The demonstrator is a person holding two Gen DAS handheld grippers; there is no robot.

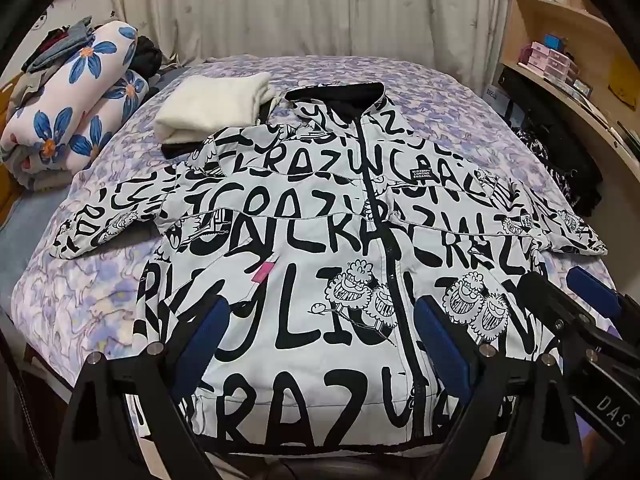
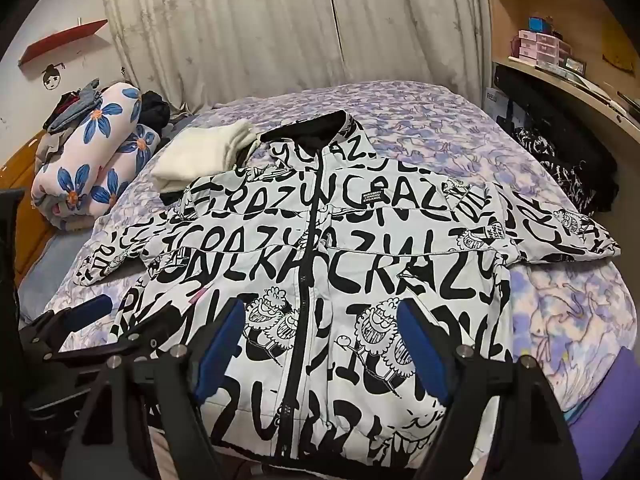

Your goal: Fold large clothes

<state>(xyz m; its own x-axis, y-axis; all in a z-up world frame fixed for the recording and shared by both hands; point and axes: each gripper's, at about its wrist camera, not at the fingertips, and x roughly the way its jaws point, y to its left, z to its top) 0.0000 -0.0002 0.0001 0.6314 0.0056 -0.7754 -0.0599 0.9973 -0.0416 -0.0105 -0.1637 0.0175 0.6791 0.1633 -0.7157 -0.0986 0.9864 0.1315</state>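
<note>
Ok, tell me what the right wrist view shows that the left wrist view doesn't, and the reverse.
Only the right wrist view shows the red wall shelf and the face sticker beneath it. Only the left wrist view shows the pink tag on the jacket clearly. Both show the printed jacket spread flat, zipped, sleeves out, on the bed, the folded white garment by its collar, and both grippers, left gripper and right gripper, open and empty.

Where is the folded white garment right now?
The folded white garment lies on the bed, at upper left in both views, beside the printed jacket's collar, with the rolled floral blanket to its left.
</note>
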